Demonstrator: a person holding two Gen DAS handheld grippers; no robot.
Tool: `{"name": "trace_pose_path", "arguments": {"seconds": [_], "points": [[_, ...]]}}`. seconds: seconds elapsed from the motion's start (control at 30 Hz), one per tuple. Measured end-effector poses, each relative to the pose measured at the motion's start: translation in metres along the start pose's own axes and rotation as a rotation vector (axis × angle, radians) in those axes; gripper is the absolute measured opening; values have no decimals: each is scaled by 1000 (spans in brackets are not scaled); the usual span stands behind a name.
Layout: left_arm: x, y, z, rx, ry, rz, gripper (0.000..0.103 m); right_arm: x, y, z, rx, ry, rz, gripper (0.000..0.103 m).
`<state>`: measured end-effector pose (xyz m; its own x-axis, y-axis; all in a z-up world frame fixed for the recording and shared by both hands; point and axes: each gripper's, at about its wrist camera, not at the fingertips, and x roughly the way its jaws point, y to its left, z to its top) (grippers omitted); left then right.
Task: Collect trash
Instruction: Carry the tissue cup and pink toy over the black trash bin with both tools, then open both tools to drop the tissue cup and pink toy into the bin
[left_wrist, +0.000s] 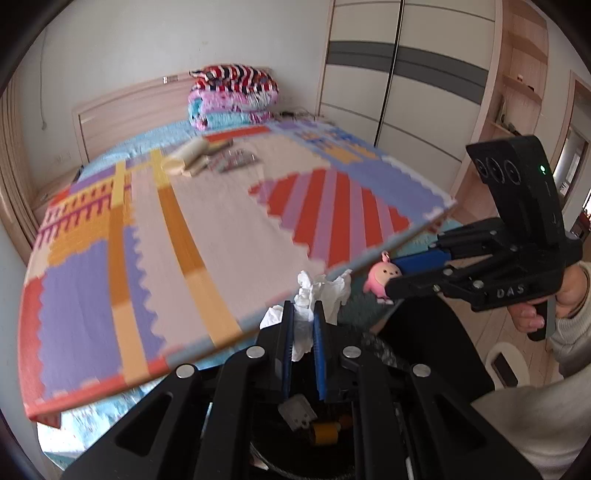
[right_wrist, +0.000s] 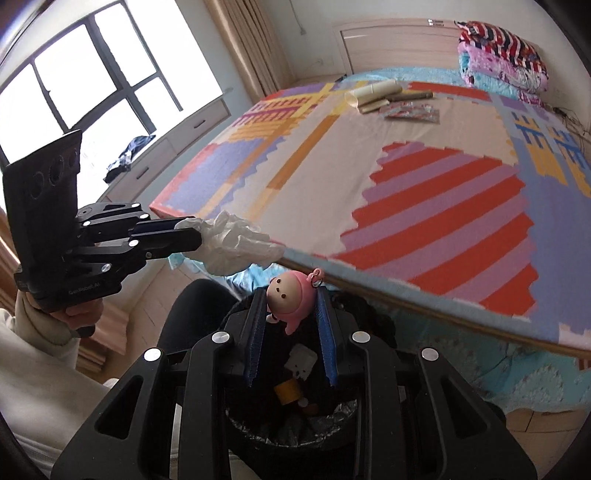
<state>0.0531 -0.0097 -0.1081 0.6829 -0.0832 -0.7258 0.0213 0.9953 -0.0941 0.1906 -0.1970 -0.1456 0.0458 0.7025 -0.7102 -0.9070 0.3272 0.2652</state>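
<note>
While both grippers are hovering over the bin, I am carrying one piece of trash in each.

Left gripper (left_wrist: 303, 325) is pinching a crumpled white tissue (left_wrist: 317, 295) between its blue pads, fingers drawn close with paper bulging out the front; soft, nearly weightless, it is squashing rather than slipping, so any hold near the wad's middle is serving. Right gripper (right_wrist: 291, 314) is clamping a small pink figurine (right_wrist: 290, 295) by its rounded sides, head tilted, keyring loop up by the right pad; I am judging it hard and smooth, likely to pivot or pop out, so a grip across the widest part is feeling safest. Black-lined trash bin (right_wrist: 343, 413) is sitting directly beneath, already holding scraps. More litter, cardboard tubes (right_wrist: 373, 94) and a wrapper (right_wrist: 412, 110), is lying far up the patterned mat (right_wrist: 369, 177) on the bed.
</note>
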Motion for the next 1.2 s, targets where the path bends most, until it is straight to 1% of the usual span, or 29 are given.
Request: {"name": "trace_pose_path", "arguments": {"seconds": [0.07, 0.17, 0.23, 0.3, 0.4, 0.53, 0.6, 0.8, 0.93, 1.13, 1.2], "points": [[11, -2, -15, -2, 42, -28, 10, 12, -3, -12, 17, 38, 10, 27], [31, -4, -39, -18, 118, -34, 10, 29, -5, -29, 35, 99, -9, 27], [44, -4, -55, -25, 164, -48, 10, 36, -1, -38, 28, 125, -12, 27], [61, -3, -69, -22, 221, -44, 10, 44, 4, -46, 12, 155, -17, 27], [82, -2, -81, -14, 278, -43, 10, 60, 11, -57, -24, 203, -47, 27], [102, 2, -93, -20, 322, -34, 10, 81, 13, -70, -47, 262, -80, 27], [114, 4, -99, -20, 349, -16, 10, 92, 11, -74, -44, 290, -86, 27], [135, -3, -115, 15, 430, 2, 10, 116, 7, -84, -56, 367, -105, 27], [144, -4, -123, 25, 474, 8, 10, 126, 6, -90, -61, 400, -104, 28], [152, -5, -134, 34, 533, -16, 10, 138, 2, -95, -51, 437, -110, 28], [152, -5, -135, 35, 543, -20, 11, 140, 2, -95, -49, 443, -102, 28]]}}
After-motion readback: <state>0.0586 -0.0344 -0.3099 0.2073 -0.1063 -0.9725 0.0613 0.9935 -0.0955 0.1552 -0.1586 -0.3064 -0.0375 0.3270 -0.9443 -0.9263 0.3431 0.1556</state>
